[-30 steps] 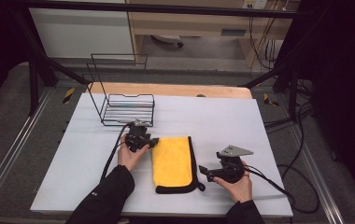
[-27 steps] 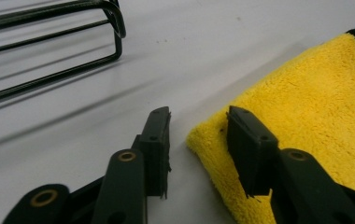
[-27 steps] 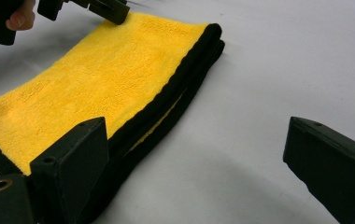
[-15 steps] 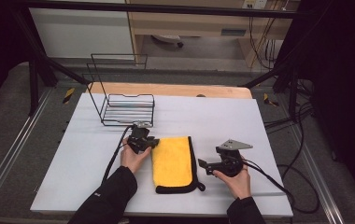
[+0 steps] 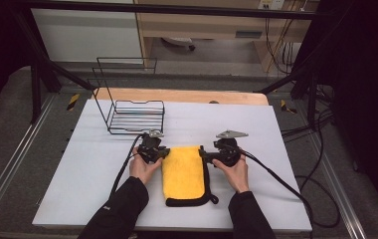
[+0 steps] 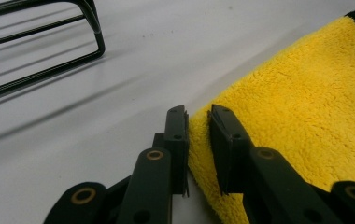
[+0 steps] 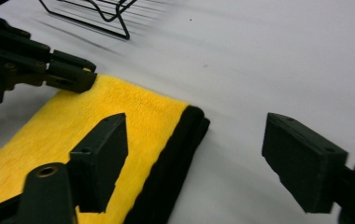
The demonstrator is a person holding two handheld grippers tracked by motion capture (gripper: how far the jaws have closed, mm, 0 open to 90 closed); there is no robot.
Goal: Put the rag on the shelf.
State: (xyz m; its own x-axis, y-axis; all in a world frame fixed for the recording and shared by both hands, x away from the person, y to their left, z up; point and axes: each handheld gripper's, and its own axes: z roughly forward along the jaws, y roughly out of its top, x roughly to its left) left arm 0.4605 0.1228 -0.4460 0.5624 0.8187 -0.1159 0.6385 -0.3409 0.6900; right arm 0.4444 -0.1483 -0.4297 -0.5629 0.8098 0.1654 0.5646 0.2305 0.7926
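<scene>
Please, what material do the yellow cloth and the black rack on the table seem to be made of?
The yellow cloth looks like soft microfibre or terry: its surface is fuzzy with short loops, and a black sewn border runs along its edge. The rack looks like thin metal wire with a smooth black coating, judging by its slim bent rods and faint shine; whether it is paint or plastic I cannot tell.

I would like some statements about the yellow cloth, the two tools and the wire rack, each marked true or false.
1. The left tool has its jaws closed on an edge of the yellow cloth. True.
2. The right tool grips the cloth's black border. False: its jaws stand wide open around that corner.
3. The wire rack holds a folded cloth. False: the rack is empty; the cloth lies on the table.
4. The cloth lies between the two hands. True.
5. The cloth is rolled into a ball. False: it lies flat, folded.
</scene>
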